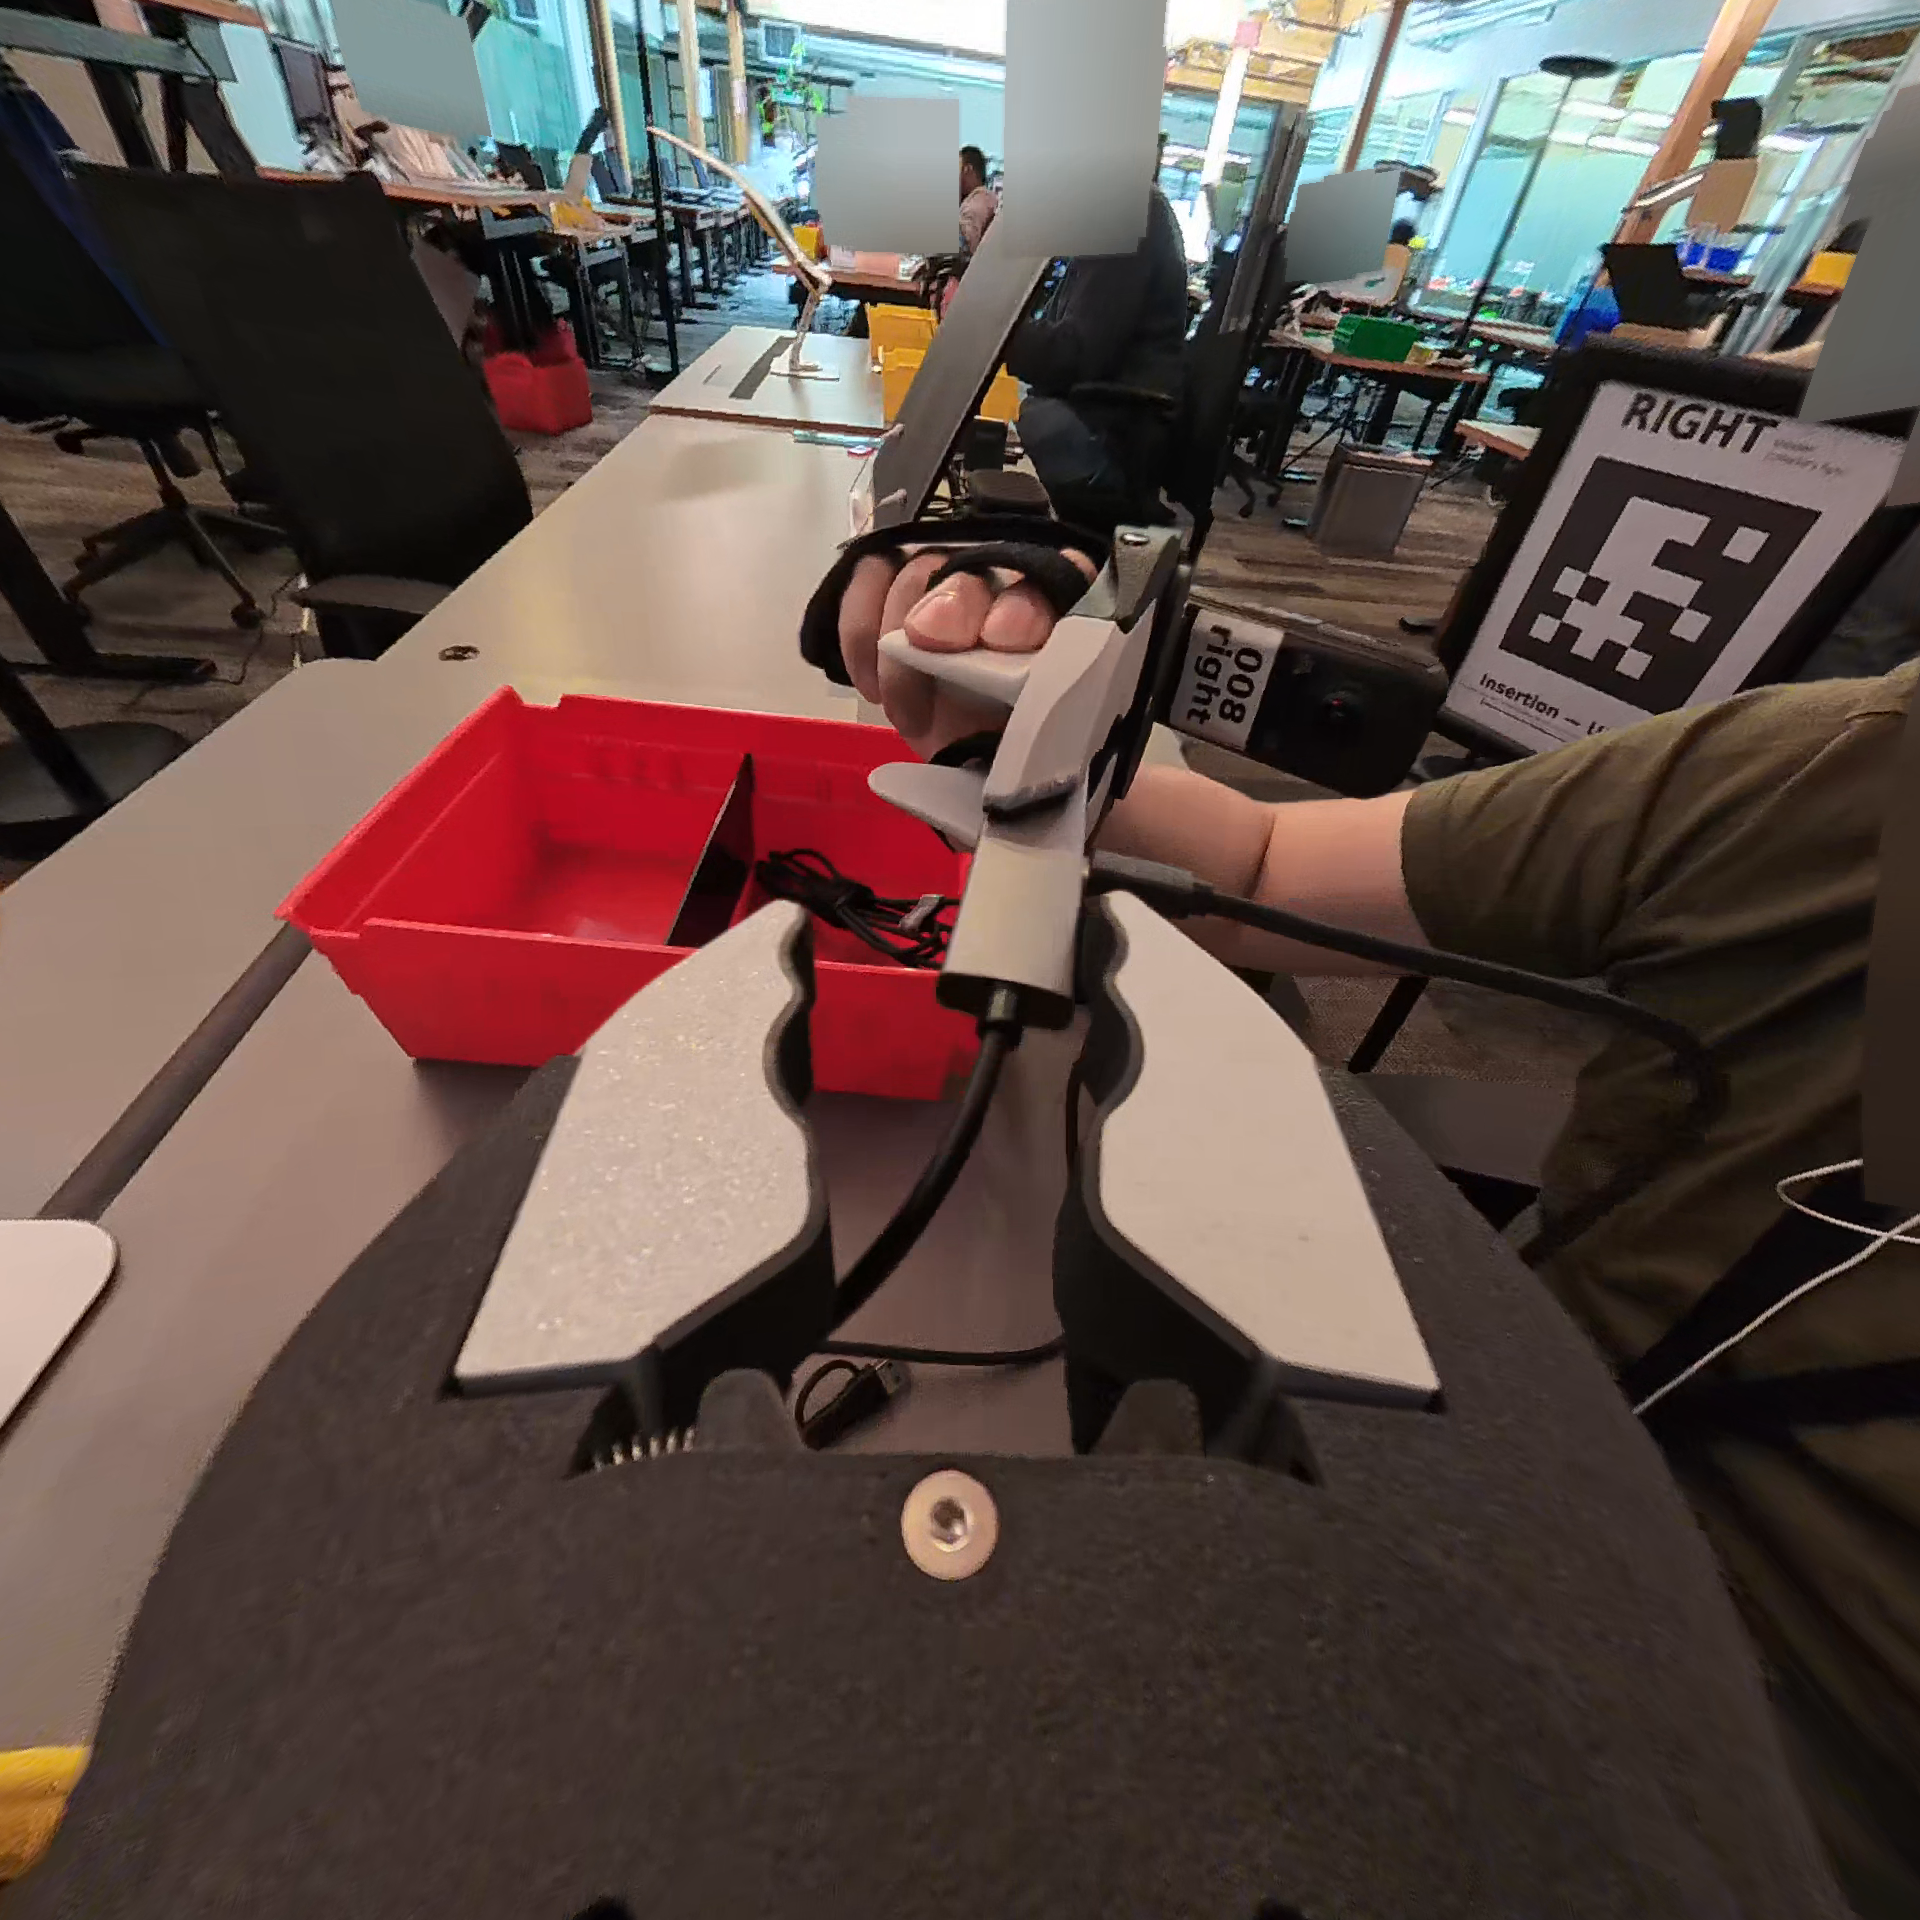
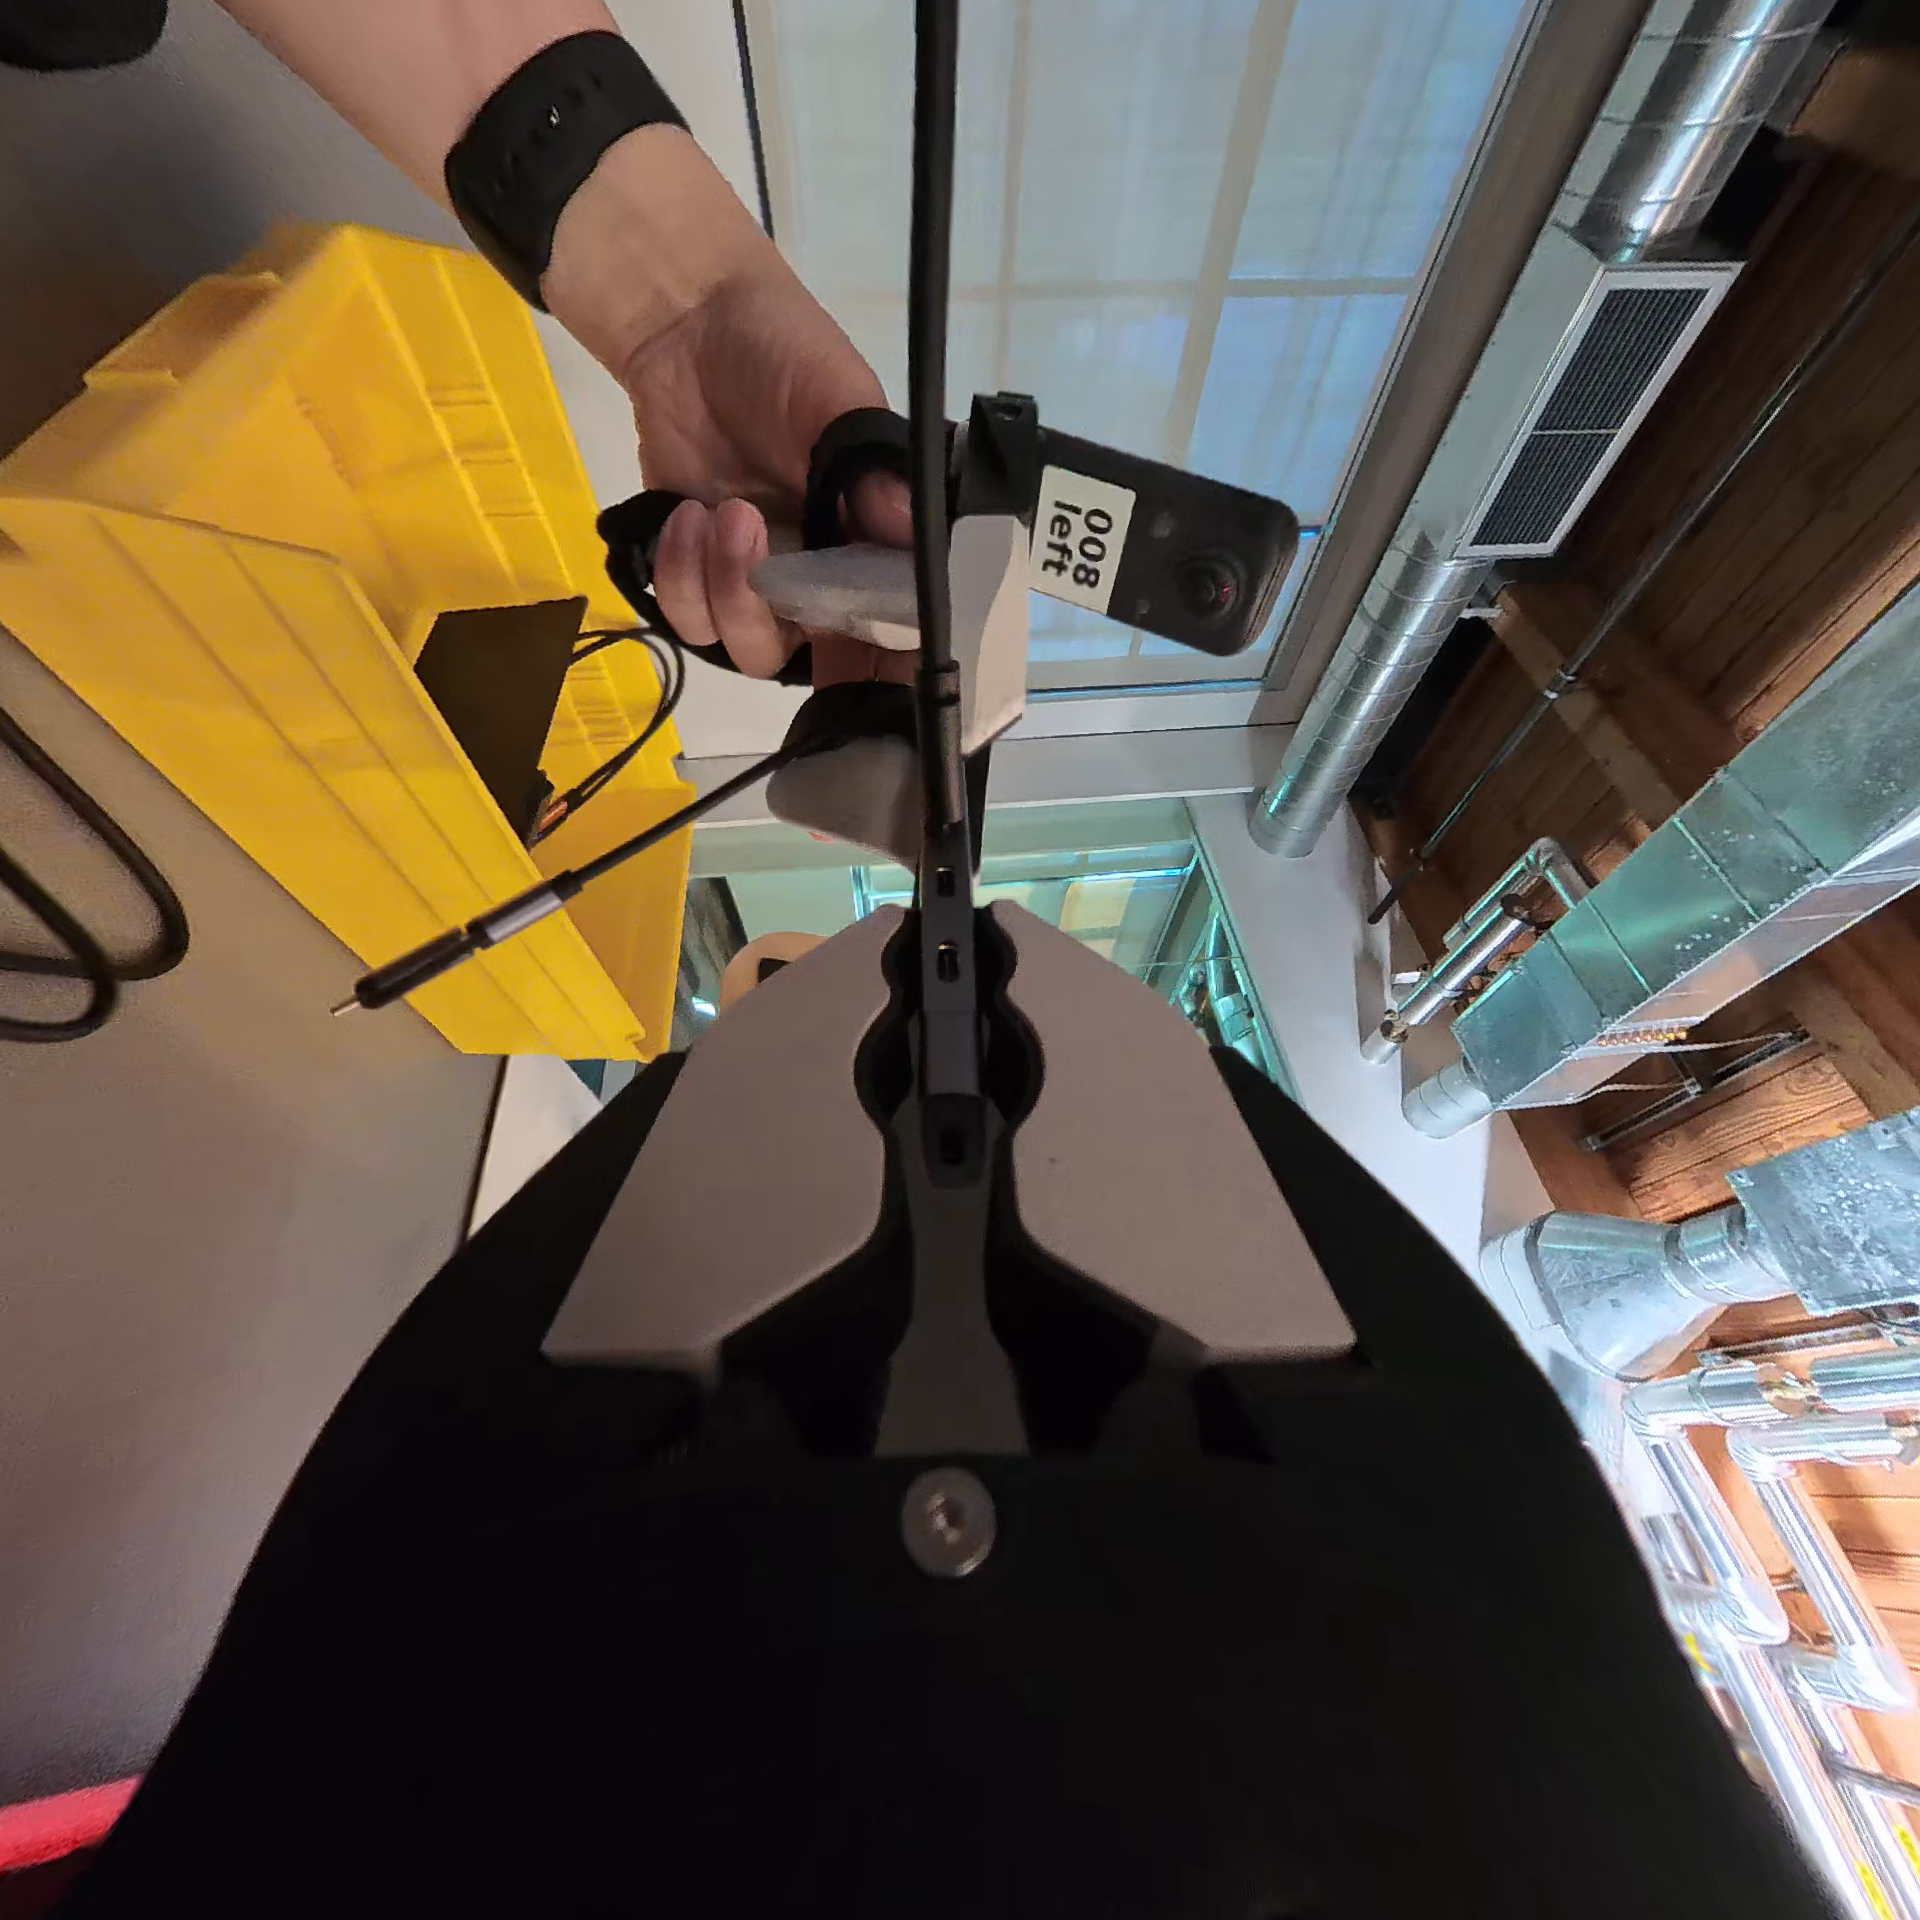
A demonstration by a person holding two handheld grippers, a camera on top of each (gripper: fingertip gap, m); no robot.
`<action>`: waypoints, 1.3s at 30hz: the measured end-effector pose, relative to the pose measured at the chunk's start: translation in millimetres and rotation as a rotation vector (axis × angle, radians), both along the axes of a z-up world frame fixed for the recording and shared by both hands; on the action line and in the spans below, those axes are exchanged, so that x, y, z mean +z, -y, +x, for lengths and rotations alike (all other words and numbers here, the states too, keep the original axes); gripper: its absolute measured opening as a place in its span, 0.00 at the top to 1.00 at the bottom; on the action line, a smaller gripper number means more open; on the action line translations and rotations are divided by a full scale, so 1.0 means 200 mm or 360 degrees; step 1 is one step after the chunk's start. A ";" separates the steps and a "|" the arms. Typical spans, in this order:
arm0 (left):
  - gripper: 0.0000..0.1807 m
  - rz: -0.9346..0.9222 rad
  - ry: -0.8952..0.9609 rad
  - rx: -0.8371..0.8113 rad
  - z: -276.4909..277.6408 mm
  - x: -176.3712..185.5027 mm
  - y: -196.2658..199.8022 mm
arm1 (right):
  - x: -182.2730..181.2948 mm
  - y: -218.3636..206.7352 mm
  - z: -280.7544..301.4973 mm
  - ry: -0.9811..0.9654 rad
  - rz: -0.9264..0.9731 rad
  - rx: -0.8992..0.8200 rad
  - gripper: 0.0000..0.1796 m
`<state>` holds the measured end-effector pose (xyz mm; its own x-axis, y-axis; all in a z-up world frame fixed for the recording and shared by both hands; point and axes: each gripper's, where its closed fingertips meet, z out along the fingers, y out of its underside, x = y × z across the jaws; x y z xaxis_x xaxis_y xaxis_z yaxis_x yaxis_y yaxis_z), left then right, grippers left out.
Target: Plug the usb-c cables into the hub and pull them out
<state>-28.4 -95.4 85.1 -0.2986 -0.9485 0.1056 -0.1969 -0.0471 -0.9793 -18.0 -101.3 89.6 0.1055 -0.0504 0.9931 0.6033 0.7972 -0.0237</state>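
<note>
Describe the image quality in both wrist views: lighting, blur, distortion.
Left wrist view: even indoor light, strong fisheye bending of the grey table; the red plastic bin is sharp, while the far office is soft. Right wrist view: bright windows backlight the slim grey metal hub, the black gripper body is nearly featureless, and the yellow plastic bin is well lit.

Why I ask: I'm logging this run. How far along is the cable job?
Done: one black cable sits plugged into the hub at its end. In hand: the right tool clamps the hub; the left tool is open around that plug. Left: the side ports in the right wrist view look empty, and more cables lie in the red bin.
</note>
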 end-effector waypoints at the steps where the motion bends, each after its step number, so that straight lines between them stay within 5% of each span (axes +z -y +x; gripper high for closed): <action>1: 0.74 -0.0015 0.0003 -0.0016 0.00 -0.01 -0.01 | -0.01 -0.02 0.00 -0.0005 0.0013 -0.0025 0.94; 11: 0.87 -0.0096 -0.0011 -0.0196 -0.01 -0.09 0.01 | -0.06 -0.06 -0.01 0.0015 0.0056 -0.0036 0.94; 19: 0.87 -0.0055 0.0080 -0.0057 0.02 -0.06 -0.03 | 0.02 -0.13 0.07 -0.0200 -0.0021 -0.0112 0.88; 26: 0.87 -0.0030 0.0367 0.0511 0.00 0.06 -0.28 | 0.18 -0.27 0.30 -0.0572 -0.0292 -0.0443 0.87; 29: 0.87 0.0088 0.0413 0.0824 -0.02 0.07 -0.39 | 0.24 -0.31 0.33 -0.1072 -0.0778 -0.0536 0.86; 33: 0.87 0.0262 0.0368 0.1117 -0.02 0.02 -0.46 | 0.20 -0.28 0.12 -0.1480 -0.1388 -0.0243 0.79; 39: 0.87 0.0300 0.0333 0.1292 -0.02 -0.02 -0.52 | 0.15 -0.37 0.10 -0.1426 -0.1229 -0.0621 0.84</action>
<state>-33.0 7.8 81.0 0.4843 -0.8731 -0.0565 0.0127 0.0716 -0.9974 1.6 -27.3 119.1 0.8698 0.3340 0.3632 0.3261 0.1633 -0.9311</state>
